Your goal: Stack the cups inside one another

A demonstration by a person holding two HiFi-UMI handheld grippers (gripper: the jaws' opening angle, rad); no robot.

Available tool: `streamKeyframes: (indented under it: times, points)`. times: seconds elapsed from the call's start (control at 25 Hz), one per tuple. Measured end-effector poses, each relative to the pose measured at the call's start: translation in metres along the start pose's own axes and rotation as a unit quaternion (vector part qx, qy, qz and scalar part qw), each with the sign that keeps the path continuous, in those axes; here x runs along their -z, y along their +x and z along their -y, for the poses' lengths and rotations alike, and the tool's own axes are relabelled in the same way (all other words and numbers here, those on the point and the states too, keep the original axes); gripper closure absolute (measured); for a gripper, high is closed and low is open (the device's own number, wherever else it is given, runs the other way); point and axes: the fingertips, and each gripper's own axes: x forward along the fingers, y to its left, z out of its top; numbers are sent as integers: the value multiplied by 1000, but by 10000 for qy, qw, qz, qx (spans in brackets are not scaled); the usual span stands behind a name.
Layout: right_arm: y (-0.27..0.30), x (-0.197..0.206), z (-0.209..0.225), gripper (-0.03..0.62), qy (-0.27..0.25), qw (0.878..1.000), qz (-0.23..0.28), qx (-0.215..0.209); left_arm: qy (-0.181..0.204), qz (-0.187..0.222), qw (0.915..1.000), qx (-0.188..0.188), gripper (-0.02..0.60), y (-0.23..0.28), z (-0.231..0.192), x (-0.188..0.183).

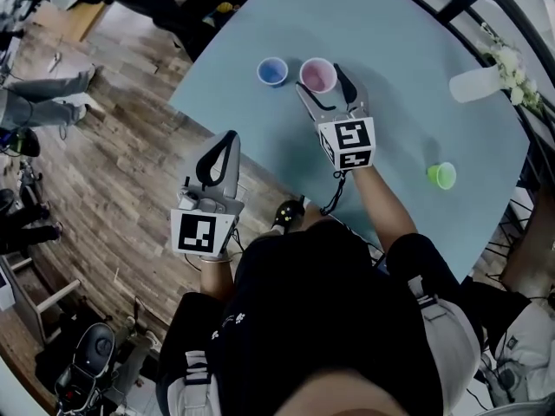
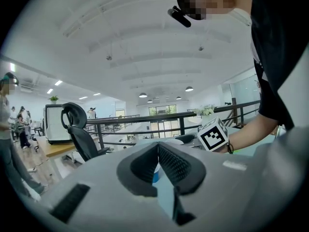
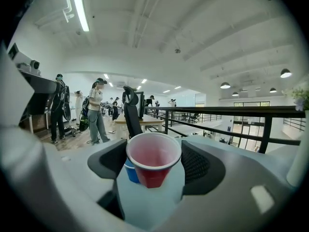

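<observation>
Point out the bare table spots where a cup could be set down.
Bare table lies between the red cup and the white vase, and from the right gripper to the green cup. Crowded: blue cup beside the red cup, flanked by open jaws.

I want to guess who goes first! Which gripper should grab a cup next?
Probably the right gripper. Its open fingers sit either side of the red cup, beside the blue cup. The left gripper is shut, farther from the cups.
</observation>
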Motion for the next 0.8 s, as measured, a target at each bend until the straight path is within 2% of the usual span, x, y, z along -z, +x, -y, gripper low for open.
streamKeyframes:
  times: [0.48,0.8]
  points:
    - [43,-2,-30,230,-151,9984,-39,-537,-101,-121,9986,-499,589,-21,-13,9]
    - [66,8,-44,230,-223,9968,-92,-762,-154,-151,9978,-631,589,-25,-17,13]
